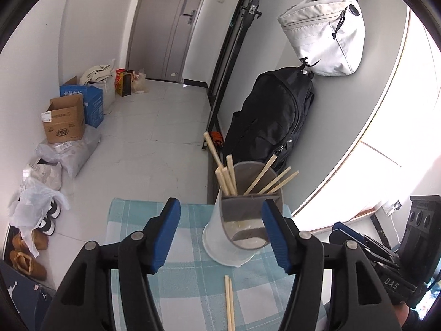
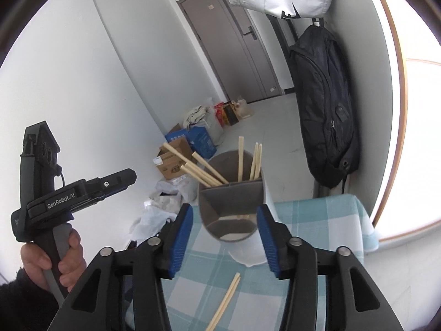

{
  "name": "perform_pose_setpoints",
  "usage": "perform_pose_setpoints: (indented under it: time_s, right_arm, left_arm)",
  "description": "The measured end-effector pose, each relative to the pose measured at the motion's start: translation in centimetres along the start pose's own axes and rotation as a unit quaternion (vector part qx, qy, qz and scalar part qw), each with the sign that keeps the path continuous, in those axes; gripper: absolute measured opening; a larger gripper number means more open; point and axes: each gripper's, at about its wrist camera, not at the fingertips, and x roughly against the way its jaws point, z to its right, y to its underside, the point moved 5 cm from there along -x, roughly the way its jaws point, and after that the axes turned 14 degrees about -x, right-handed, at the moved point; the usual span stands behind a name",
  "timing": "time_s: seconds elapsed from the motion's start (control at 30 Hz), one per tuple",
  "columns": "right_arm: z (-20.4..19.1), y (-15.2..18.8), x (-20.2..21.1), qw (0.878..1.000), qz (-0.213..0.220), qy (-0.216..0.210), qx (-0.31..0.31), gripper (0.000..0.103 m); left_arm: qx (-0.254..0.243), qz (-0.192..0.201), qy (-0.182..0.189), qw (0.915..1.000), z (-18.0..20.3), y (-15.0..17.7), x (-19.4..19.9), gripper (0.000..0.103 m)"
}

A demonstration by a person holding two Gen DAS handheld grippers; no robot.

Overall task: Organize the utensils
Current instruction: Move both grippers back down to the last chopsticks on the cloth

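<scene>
Both grippers are hovering over the checked counter (image 1: 132,215) right now, and both are standing with jaws apart and nothing between the pads. The left gripper (image 1: 220,233) is framing the utensil holder (image 1: 242,220) in its own view; the right gripper (image 2: 224,237) is framing that same holder from the other side.

The holder is sitting upright near the far edge of the counter, divided into compartments, with two bunches of chopsticks (image 1: 228,179) already leaning out of the back sections. The front compartment is looking bare, as far as the wrist views are showing.

Here is what matters: one loose pair of chopsticks (image 1: 229,300) is lying flat on the cloth, just in front of the holder and below the jaws in both views. In the left view its long axis is running almost straight along the gripper's pointing line, pads standing to either side of it. In the right view the pair is slanting away toward the lower left. So the left gripper is looking better lined up, I'd say, needing mostly a dip downward to straddle it, while the right would be needing a roll first.
</scene>
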Motion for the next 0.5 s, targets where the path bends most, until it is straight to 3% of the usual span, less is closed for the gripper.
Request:
perform_pose_setpoints:
  time_s: [0.23, 0.33, 0.4, 0.5]
  right_arm:
    - [0.2, 2.6, 0.3, 1.0, -0.009, 0.005, 0.0, 0.072]
    - [0.4, 3.6, 0.1, 1.0, -0.016, 0.009, 0.001, 0.074]
    - [0.6, 4.4, 0.0, 1.0, -0.021, 0.013, 0.0, 0.08]
    - [1.0, 5.5, -0.5, 0.999, -0.034, 0.018, -0.002, 0.082]
  left_arm:
    - [0.005, -0.023, -0.005, 0.9997, 0.5, 3.1, -0.1, 0.057]
    - [0.01, -0.032, -0.006, 0.9994, 0.7, 4.3, -0.2, 0.06]
    - [0.015, -0.034, -0.011, 0.9993, 0.9, 5.1, -0.2, 0.068]
    - [0.019, -0.035, -0.017, 0.9991, 1.1, 6.0, -0.4, 0.069]
